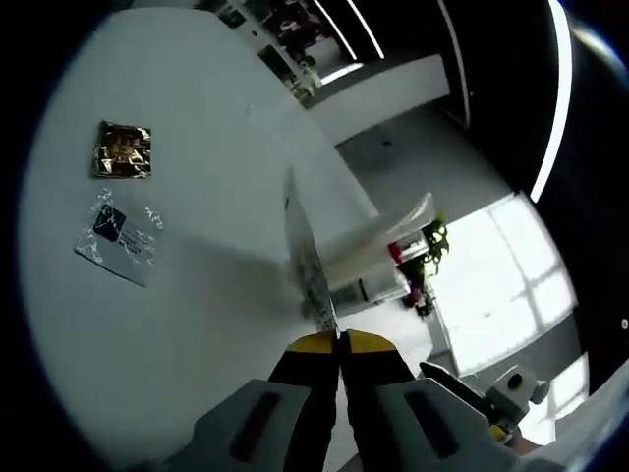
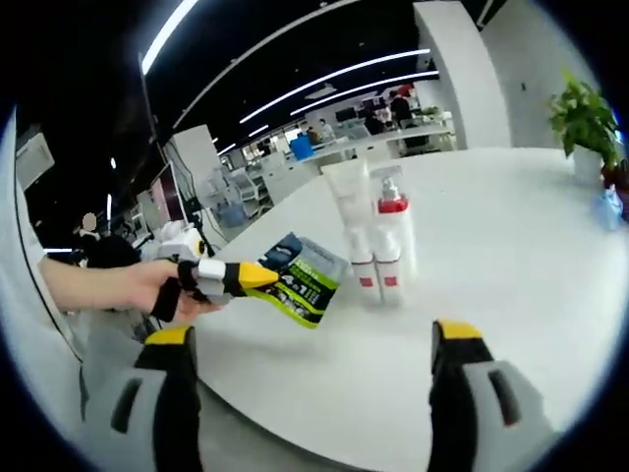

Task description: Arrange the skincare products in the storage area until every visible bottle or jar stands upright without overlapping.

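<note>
In the left gripper view, the left gripper (image 1: 340,342) is seen with its yellow-tipped jaws pressed together on the bottom edge of a thin sachet (image 1: 307,261), which is presented edge-on and held above the white table (image 1: 197,324). Two further flat packets are noted lying on the table surface, well apart from the gripper: a gold foil packet (image 1: 124,149) and, near it, a white packet with a dark blue mark (image 1: 119,233). In the right gripper view, the same sachet (image 2: 302,276) is shown as green and black, clamped by the left gripper (image 2: 257,276), which is carried in a person's hand (image 2: 167,287). The right gripper (image 2: 314,339) is recorded with jaws spread wide and nothing between them. Beyond it, a white tube (image 2: 352,221) and a red-collared pump bottle (image 2: 393,236) are observed standing upright, touching side by side, just beside the sachet.
</note>
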